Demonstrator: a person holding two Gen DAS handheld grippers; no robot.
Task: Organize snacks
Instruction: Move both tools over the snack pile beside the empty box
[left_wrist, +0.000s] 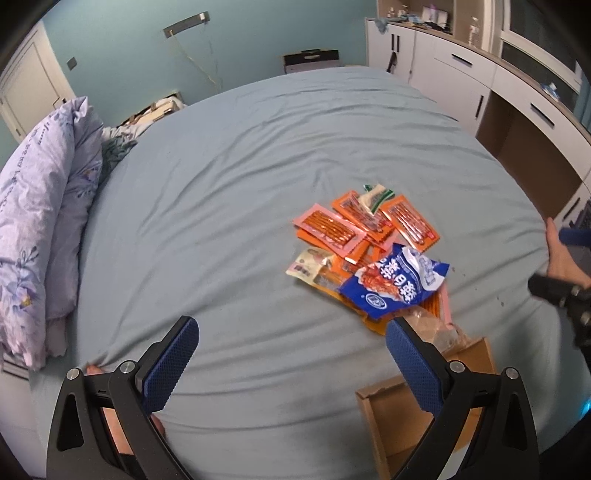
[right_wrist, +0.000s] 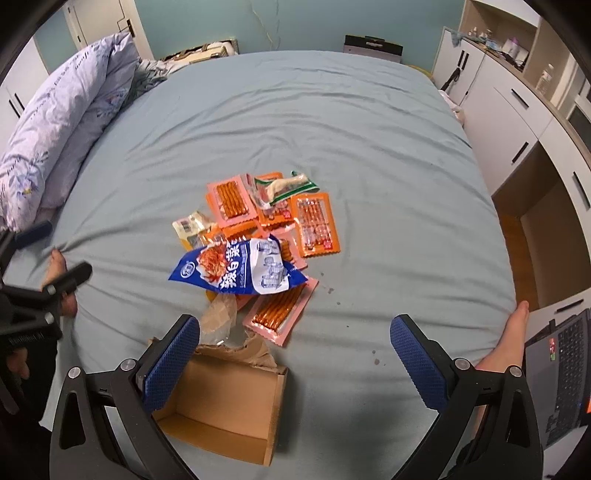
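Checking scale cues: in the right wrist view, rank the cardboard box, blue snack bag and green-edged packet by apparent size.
1. cardboard box, though nearest the camera, which inflates it.
2. blue snack bag.
3. green-edged packet.

- The bed (right_wrist: 332, 122) has a wrinkled light blue sheet with some small dark spots.
- A pile of snack packets (right_wrist: 273, 221) lies near its middle; a blue and white bag (right_wrist: 236, 271) is on top.
- An open cardboard box (right_wrist: 225, 402) lies just beside the pile.
- A folded floral duvet (right_wrist: 62, 122) lies along one edge.
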